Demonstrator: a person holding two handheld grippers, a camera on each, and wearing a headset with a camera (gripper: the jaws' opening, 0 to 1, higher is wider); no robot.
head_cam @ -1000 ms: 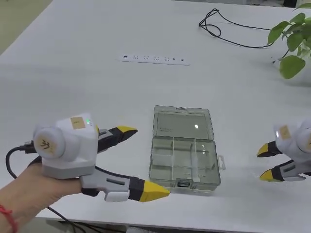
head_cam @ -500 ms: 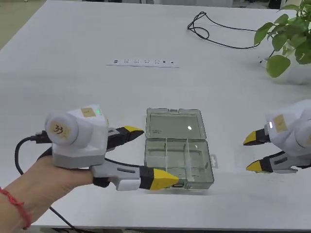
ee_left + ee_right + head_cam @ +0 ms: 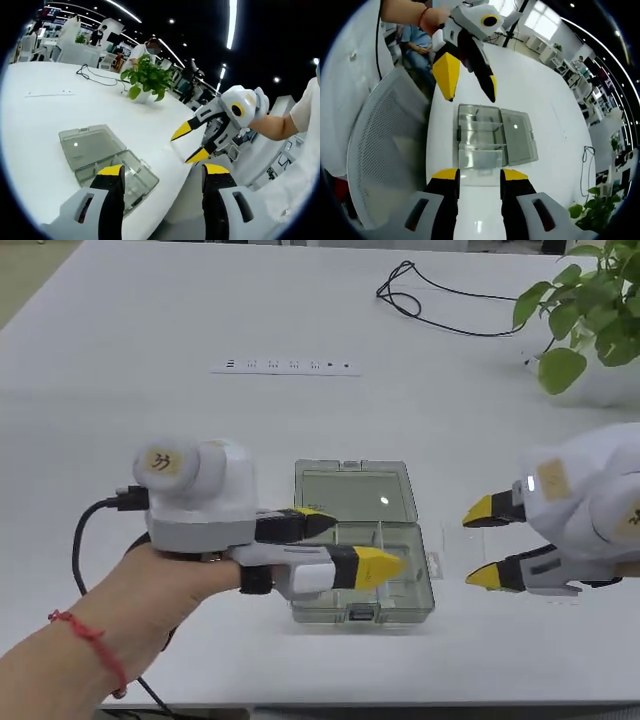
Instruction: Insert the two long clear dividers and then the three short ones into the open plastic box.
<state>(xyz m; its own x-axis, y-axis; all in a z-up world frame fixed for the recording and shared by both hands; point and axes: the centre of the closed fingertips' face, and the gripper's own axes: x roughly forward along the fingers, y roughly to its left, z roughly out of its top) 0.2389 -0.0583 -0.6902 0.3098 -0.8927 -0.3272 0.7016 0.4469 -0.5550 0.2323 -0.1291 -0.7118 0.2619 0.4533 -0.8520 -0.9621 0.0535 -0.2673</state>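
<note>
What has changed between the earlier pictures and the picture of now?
The left gripper moved right and now hangs above the front of the open plastic box. The right gripper came nearer to the box's right side. Both stay open and hold nothing. The box stayed in place on the white table.
</note>
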